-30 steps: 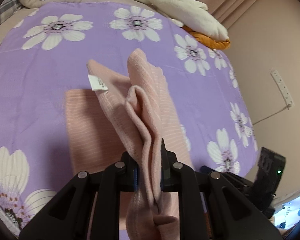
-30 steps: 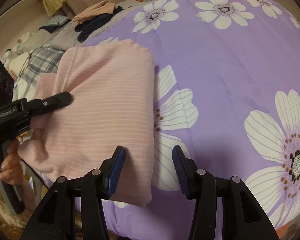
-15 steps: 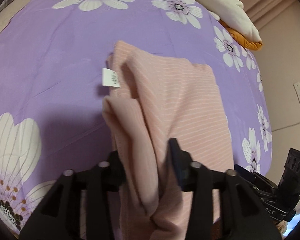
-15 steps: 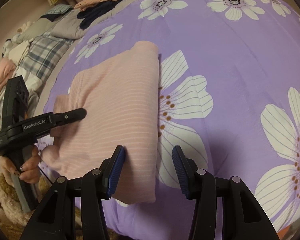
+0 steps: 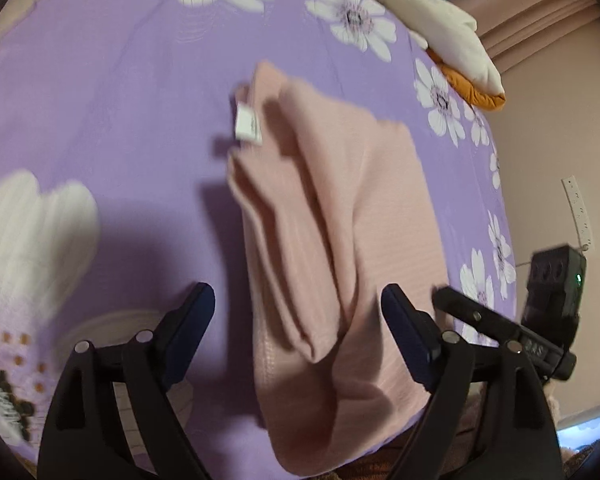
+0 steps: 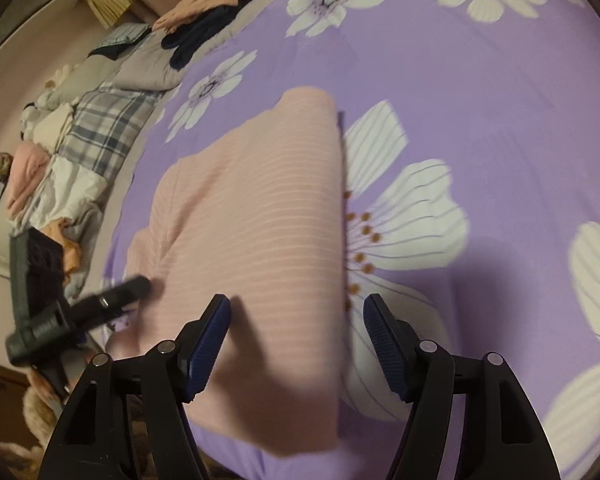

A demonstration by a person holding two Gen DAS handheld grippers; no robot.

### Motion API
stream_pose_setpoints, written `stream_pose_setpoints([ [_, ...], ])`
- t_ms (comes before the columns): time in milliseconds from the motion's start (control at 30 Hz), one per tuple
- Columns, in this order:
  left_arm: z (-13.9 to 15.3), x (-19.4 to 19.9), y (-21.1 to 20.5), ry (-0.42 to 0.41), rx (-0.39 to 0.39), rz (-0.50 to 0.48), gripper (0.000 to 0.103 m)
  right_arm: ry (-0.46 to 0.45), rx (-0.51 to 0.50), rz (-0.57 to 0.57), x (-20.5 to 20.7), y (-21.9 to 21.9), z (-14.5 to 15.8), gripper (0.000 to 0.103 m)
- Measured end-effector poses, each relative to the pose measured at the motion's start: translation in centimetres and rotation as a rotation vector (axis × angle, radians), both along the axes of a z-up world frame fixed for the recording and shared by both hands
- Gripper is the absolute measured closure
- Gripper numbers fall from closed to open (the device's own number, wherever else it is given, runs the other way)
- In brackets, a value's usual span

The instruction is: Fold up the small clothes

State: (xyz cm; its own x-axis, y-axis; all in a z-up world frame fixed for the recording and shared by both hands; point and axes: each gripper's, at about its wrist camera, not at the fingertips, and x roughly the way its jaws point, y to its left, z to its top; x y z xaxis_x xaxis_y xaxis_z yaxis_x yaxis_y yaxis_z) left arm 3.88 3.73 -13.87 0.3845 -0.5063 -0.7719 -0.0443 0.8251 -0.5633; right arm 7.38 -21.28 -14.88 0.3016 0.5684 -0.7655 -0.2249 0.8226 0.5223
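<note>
A pink striped garment (image 5: 340, 216) lies folded on the purple flowered bedspread (image 5: 100, 100), a white label (image 5: 248, 124) sticking out at its far left edge. My left gripper (image 5: 298, 320) hovers over the near end of the garment, its jaws opening wide, with the rumpled fold lying loose between them and no pad pressing it. In the right wrist view the same garment (image 6: 260, 220) lies flat, and my right gripper (image 6: 296, 336) is over its near right corner, jaws opening, pads off the cloth. The left gripper (image 6: 112, 300) shows there at the garment's left edge.
A white and orange plush toy (image 5: 440, 28) lies at the far end of the bed. Folded and piled clothes (image 6: 92, 128) line the bed's left side in the right wrist view. A wall with a power strip (image 5: 578, 208) stands to the right of the bed.
My left gripper let go of the bunched pink cloth and spread its jaws; the fold dropped onto the garment. My right gripper's jaws widened and it shifted slightly over the garment's corner.
</note>
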Motion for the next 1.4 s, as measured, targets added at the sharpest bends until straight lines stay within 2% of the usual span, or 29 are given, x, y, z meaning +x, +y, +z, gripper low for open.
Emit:
stream_pose_setpoints([
  [167,-0.9,0.3,-0.8,0.007,-0.067,-0.034,0.018,-0.009,-0.004,0.019,0.6,1.3,-0.5,0.037],
  [233,-1.1,0.5,-1.1,0.013,-0.098,-0.04,0.037,-0.026,-0.022,0.022,0.6,1.5,-0.3,0.044],
  [267,-1.4,0.7,-1.4,0.03,-0.126,-0.049,0.06,-0.029,-0.028,0.022,0.5,1.6,-0.2,0.05],
  [300,-1.8,0.8,-1.7,0.055,-0.161,-0.053,0.062,-0.039,-0.035,0.023,0.4,1.5,0.0,0.06],
  [333,-1.7,0.8,-1.9,0.054,-0.154,-0.04,0.063,-0.049,-0.045,0.024,0.3,1.4,0.2,0.064],
  [400,-0.6,0.4,-2.6,0.016,-0.096,-0.05,0.067,-0.085,-0.064,0.031,-0.1,1.5,1.0,0.072],
  [533,1.8,-0.1,-4.3,-0.048,0.006,-0.076,0.07,-0.155,-0.07,0.045,-0.9,1.5,3.3,0.076],
  [667,4.7,-0.2,-5.9,-0.14,0.057,-0.116,0.07,-0.24,-0.074,0.037,-1.2,0.8,5.8,0.076],
  [800,6.7,0.6,-7.1,-0.217,0.07,-0.138,0.07,-0.304,-0.075,0.006,-0.8,-0.5,7.5,0.076],
  [967,7.3,3.0,-9.0,-0.254,0.064,-0.165,0.07,-0.336,-0.09,-0.047,0.8,-2.4,8.3,0.076],
  [1233,5.9,6.9,-11.9,-0.248,0.072,-0.19,0.069,-0.296,-0.125,-0.107,3.7,-4.8,6.5,0.076],
  [1400,3.0,8.8,-13.3,-0.201,0.117,-0.21,0.069,-0.195,-0.15,-0.13,5.8,-5.4,2.9,0.076],
])
